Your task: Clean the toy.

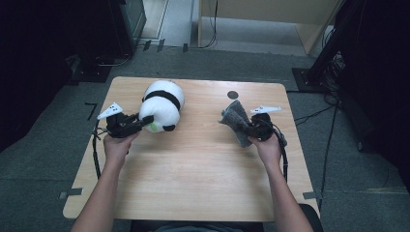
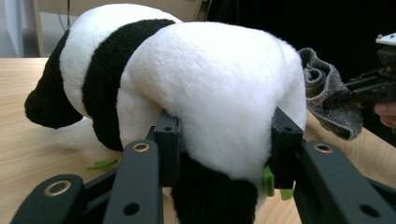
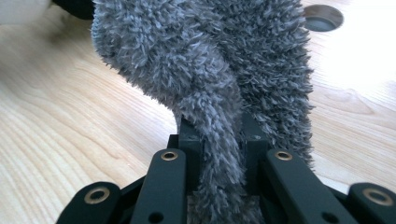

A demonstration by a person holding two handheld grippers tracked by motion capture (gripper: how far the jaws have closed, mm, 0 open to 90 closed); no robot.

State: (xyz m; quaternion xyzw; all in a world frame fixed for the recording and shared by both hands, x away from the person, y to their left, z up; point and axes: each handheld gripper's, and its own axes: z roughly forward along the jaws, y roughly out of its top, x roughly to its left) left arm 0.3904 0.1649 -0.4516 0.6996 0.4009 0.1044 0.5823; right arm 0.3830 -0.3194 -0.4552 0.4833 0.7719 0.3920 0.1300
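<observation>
Left gripper [image 1: 145,121] clamped on the panda's [image 1: 162,104] white body at the table's [image 1: 193,183] far left; right gripper [image 1: 247,126] pinched tight on a fold of the grey cloth [image 1: 235,121], held up at the far right. Likely trouble: plush squeezing out of the wide grip if tugged sideways, or cloth slipping free, with just a thin fold caught between the jaws.
</observation>
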